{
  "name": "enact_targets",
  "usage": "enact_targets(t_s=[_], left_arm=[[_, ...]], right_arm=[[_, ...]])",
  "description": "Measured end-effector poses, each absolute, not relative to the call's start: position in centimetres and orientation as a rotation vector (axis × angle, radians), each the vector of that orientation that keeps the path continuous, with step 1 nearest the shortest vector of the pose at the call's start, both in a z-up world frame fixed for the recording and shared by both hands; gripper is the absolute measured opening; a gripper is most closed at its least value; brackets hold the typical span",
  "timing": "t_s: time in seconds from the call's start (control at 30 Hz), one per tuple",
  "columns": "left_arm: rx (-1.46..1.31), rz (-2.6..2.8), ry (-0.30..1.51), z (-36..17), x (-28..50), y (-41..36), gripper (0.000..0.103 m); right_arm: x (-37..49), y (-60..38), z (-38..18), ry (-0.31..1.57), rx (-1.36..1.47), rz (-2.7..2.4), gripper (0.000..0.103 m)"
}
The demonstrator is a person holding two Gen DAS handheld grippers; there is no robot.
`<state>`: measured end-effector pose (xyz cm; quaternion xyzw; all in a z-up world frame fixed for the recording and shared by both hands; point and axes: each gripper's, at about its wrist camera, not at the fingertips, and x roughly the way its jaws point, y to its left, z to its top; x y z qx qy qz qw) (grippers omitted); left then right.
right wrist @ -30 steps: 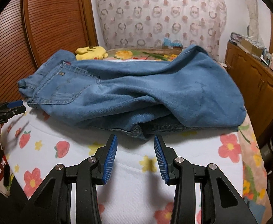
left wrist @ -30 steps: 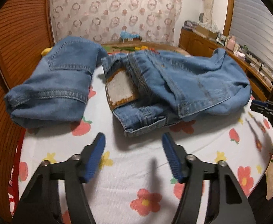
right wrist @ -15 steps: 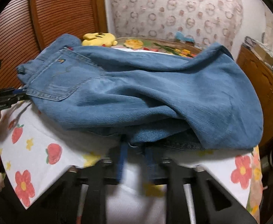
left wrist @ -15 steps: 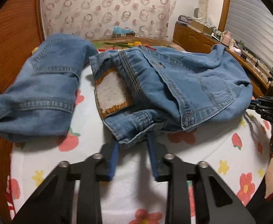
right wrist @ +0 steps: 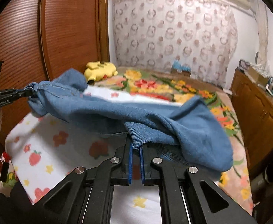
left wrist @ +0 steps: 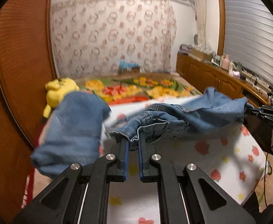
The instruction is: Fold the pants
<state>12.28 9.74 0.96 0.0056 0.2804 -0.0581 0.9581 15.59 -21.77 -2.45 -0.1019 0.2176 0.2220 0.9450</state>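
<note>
Blue denim pants (left wrist: 201, 115) hang stretched between my two grippers above the bed with the white flowered sheet (left wrist: 220, 155). My left gripper (left wrist: 133, 145) is shut on the waistband edge. My right gripper (right wrist: 135, 149) is shut on another edge of the pants (right wrist: 132, 112). The left gripper also shows at the left of the right wrist view (right wrist: 27, 92), pinching bunched denim. The right gripper shows at the right of the left wrist view (left wrist: 250, 110). One pant part (left wrist: 75, 127) droops at the left, blurred.
A yellow plush toy (right wrist: 101, 70) lies at the bed's far left by the brown wooden wardrobe (right wrist: 24, 43). A flowered blanket (right wrist: 164, 87) covers the far half of the bed. A wooden cabinet (right wrist: 257, 108) with clutter runs along the right wall.
Both grippers closed on the pants' near edge and lifted it off the sheet. The denim now hangs taut between them, and both views tilted upward.
</note>
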Motion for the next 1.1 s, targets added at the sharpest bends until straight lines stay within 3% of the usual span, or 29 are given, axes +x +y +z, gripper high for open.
enact_targets(t_s=[0.3, 0.83, 1.0, 1.1], left_arm=[[-0.007, -0.039, 0.451, 5.5, 7.5, 13.7, 0.009], [-0.004, -0.080, 0.655, -1.3, 1.2, 13.7, 0.010], [0.001, -0.090, 0.699, -2.6, 0.4, 13.1, 0.015], [0.007, -0.064, 0.698, -2.5, 0.2, 13.4, 0.025]], right_arm=[[8.9, -21.5, -1.1, 0.368, -0.218, 0.563, 0.006], [4.1, -23.9, -8.0, 0.547, -0.167, 0.646, 0.006], [5.4, -22.9, -7.2, 0.595, -0.163, 0.649, 0.006], [5.8, -22.6, -6.8, 0.616, -0.149, 0.650, 0.006]])
